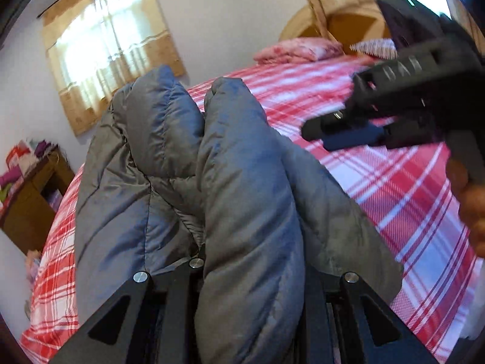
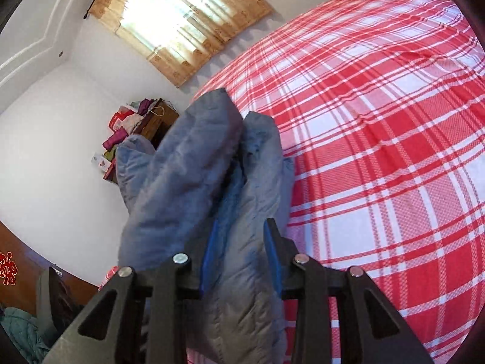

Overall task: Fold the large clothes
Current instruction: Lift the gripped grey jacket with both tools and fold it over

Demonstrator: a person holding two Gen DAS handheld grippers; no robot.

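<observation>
A grey-blue padded jacket is bunched up in thick folds above the red plaid bed. My left gripper is shut on it; the fabric fills the gap and hides the fingertips. In the left wrist view my right gripper hovers just right of the jacket, over the bed, with nothing between its fingers. In the right wrist view my right gripper is open: its blue pads stand apart, and the jacket shows in the gap without being pressed.
The bed spreads wide to the right. Pink pillows lie at its head. A wooden cabinet piled with clutter stands by the wall at left, under a curtained window. A hand holds the right gripper.
</observation>
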